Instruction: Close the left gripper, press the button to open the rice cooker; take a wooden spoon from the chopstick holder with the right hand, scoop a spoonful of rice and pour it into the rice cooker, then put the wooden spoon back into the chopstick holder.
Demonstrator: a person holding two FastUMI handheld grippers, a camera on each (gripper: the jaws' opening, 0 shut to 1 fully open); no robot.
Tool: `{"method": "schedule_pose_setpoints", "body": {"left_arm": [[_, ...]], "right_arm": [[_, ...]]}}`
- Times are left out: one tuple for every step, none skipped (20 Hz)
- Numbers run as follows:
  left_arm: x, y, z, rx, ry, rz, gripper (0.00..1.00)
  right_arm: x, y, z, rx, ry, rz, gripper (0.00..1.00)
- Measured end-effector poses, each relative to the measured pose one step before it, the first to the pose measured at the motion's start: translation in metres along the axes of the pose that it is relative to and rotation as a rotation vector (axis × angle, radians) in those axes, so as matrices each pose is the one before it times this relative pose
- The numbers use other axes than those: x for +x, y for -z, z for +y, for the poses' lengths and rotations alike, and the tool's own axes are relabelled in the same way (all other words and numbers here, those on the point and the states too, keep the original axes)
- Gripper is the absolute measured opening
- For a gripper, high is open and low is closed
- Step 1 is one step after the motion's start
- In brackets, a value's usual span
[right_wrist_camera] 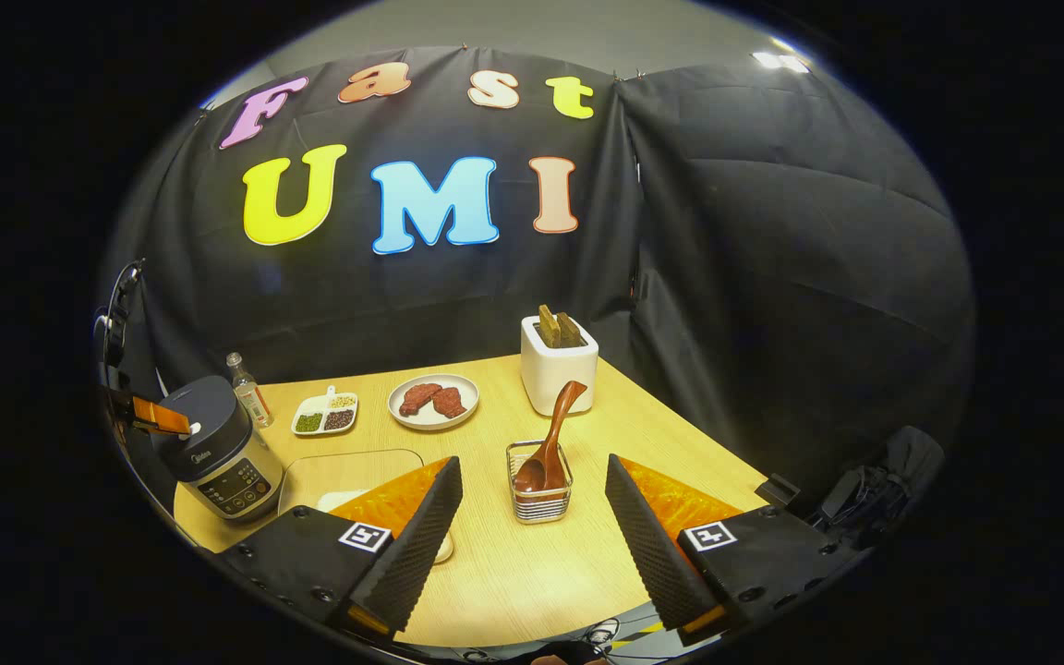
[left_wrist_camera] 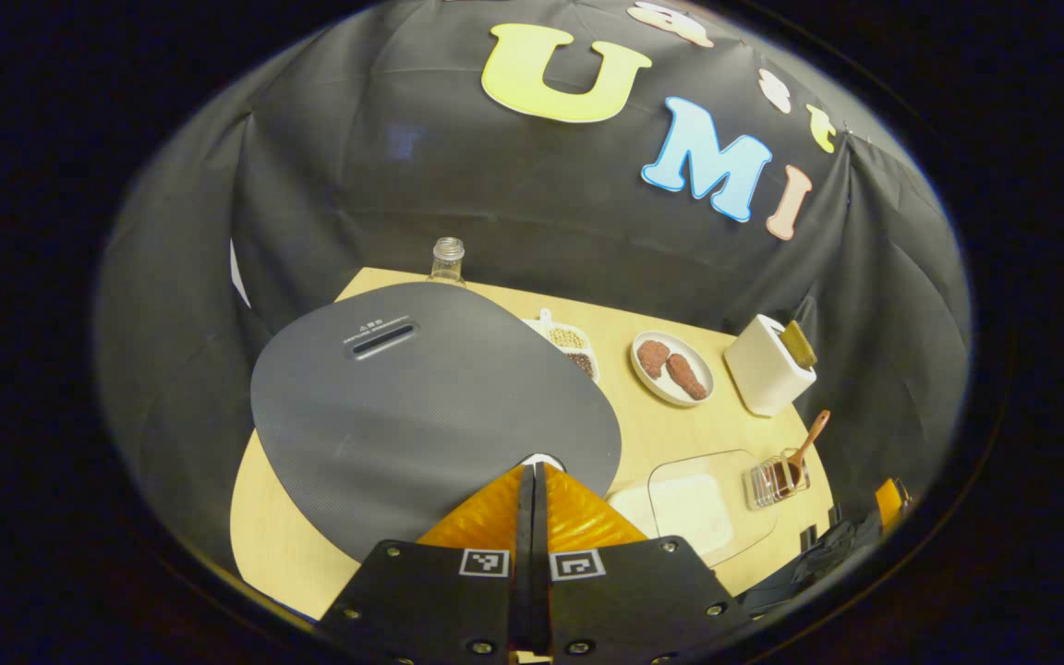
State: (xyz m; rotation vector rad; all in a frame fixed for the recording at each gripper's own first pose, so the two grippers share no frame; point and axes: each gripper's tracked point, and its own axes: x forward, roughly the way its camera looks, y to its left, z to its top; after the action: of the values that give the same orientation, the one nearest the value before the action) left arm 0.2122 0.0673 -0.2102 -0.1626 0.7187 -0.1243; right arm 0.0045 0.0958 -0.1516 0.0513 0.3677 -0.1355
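- The rice cooker (right_wrist_camera: 216, 453) sits at the table's (right_wrist_camera: 513, 573) left edge with its lid (left_wrist_camera: 421, 406) down, so your first step looks unfinished.
- Your left gripper (left_wrist_camera: 534, 480) has its fingers pressed together, empty, tips just over the pale button (left_wrist_camera: 541, 459) at the lid's front rim. I'd judge that's for poking rather than pinching. The fingers hide most of the button; I cannot tell whether they touch it.
- The clear tray of rice (left_wrist_camera: 694, 503) lies just right of the cooker. In the right gripper view a finger cuts it off.
- Your right gripper (right_wrist_camera: 532, 536) waits wide open, empty, straddling the chopstick holder (right_wrist_camera: 539, 494) from short of it.
- The wooden spoon (right_wrist_camera: 552, 434) stands bowl-down there, handle leaning back towards the toaster (right_wrist_camera: 558, 374), free to grasp.
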Motion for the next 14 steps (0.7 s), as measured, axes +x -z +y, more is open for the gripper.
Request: {"method": "schedule_pose_setpoints", "body": {"left_arm": [[0.00037,0.00106,0.0,0.00843,-0.00477,-0.00024,0.02],[-0.00068,0.00168,0.00029,0.0064,-0.00684,0.01573,0.02],[0.00227,-0.00191,-0.00027,0.00405,-0.00817,-0.01743,0.02],[-0.00072,0.00157,-0.0011,0.0075,-0.00613,0.01106,0.02],[-0.00176,-0.00113,0.0002,0.00783,-0.00637,-0.00695,0.02],[-0.00048,-0.00186,0.00029,0.00893,-0.00697,0.00022,0.02],[-0.00065,-0.00045,-0.00064,0.01687,-0.00448,-0.00128,0.02],[-0.00186,-0.0017,-0.00116,0.0177,-0.00519,-0.00247,0.02],[-0.00059,-0.00492,0.0001,0.01329,-0.00569,-0.01961,0.02],[-0.00484,-0.00323,0.00081,0.00157,-0.0116,-0.00751,0.02],[-0.00502,-0.00696,-0.00024,0.00032,-0.01101,-0.03853,0.02],[-0.00598,-0.01048,0.00073,-0.00232,-0.0117,-0.04565,0.0],[-0.00886,-0.01391,0.00159,0.00113,-0.01343,-0.04902,0.02],[-0.00866,-0.01401,0.00208,0.00521,-0.01792,-0.0509,0.02]], "right_arm": [[-0.00078,0.00023,0.00064,0.0043,-0.00527,-0.00055,0.95],[-0.00138,0.00146,-0.0003,0.00378,-0.00414,-0.00029,0.99],[-0.00017,0.00076,-0.00001,0.00285,-0.00304,0.00146,0.99],[-0.00117,0.00221,-0.0006,0.00227,-0.00298,0.00166,0.99],[-0.00162,0.00004,-0.00084,0.00301,-0.00104,-0.00348,0.99],[-0.00067,-0.00148,-0.00205,0.00388,0.00156,-0.0065,0.99],[0.00036,-0.00115,-0.00236,0.0033,0.0035,-0.00349,0.99],[-0.00044,-0.00035,-0.00208,0.00519,0.00499,-0.00407,0.99],[0.00014,-0.00348,-0.00314,0.00811,0.00656,-0.00823,0.99],[0.00007,-0.00185,-0.00349,0.01003,0.00834,-0.00762,0.99],[0.00089,-0.00074,-0.0019,0.00741,0.00522,-0.00194,0.99],[-0.00017,0.00126,-0.00127,0.00593,0.0042,0.00038,0.99],[0.00062,0.00037,-0.00066,0.00124,0.00204,0.00111,0.99],[-0.00027,0.0011,-0.00076,-0.00233,0.0003,0.00167,0.99]]}}
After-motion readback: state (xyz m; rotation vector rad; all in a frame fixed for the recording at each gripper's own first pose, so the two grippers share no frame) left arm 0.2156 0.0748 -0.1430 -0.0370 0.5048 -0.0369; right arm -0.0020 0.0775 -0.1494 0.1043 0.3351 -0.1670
